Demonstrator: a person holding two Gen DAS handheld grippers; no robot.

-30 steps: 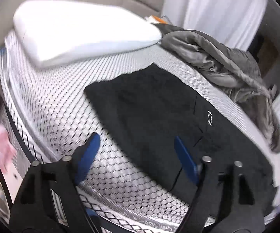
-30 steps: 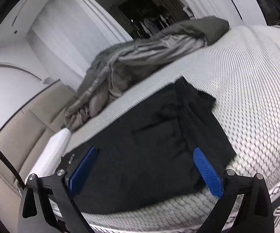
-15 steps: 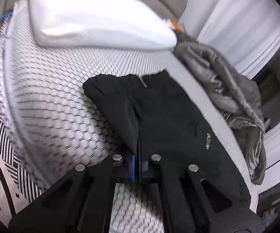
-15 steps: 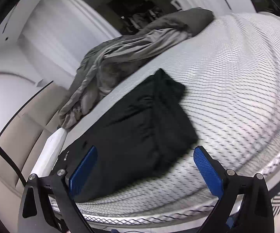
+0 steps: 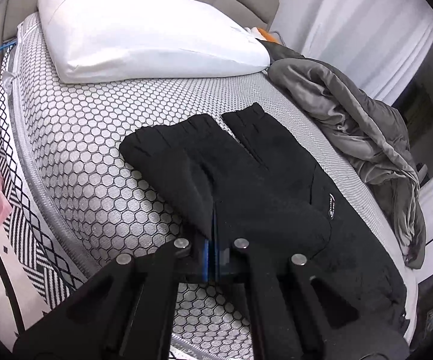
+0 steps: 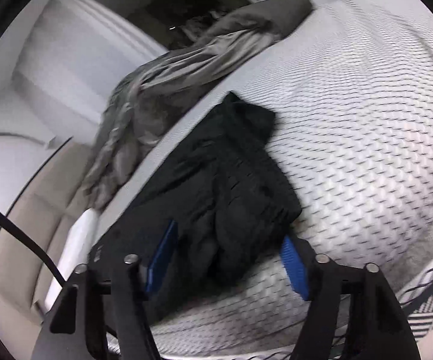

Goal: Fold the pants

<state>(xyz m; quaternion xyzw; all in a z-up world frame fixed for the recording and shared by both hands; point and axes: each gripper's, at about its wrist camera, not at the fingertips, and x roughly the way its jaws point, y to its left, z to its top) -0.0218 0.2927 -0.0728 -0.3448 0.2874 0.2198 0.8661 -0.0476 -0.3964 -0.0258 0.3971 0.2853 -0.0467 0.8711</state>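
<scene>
Black pants [image 5: 246,174] lie on the honeycomb-patterned bed [image 5: 75,138], waistband end toward the pillow. My left gripper [image 5: 212,255] is shut on the near edge of the pants and lifts a fold of the cloth. In the right wrist view the pants [image 6: 216,186] lie bunched along the bed. My right gripper [image 6: 228,258] is open, its blue fingers [image 6: 294,270] on either side of the near bunched edge of the cloth.
A white pillow [image 5: 144,27] lies at the head of the bed. A rumpled grey blanket [image 5: 360,126] runs along the far side, also in the right wrist view [image 6: 186,69]. The patterned bed edge [image 5: 30,234] drops off at the left.
My left gripper closed on the pants' near edge and has drawn it up. My right gripper has narrowed and come down around the other end of the pants.
</scene>
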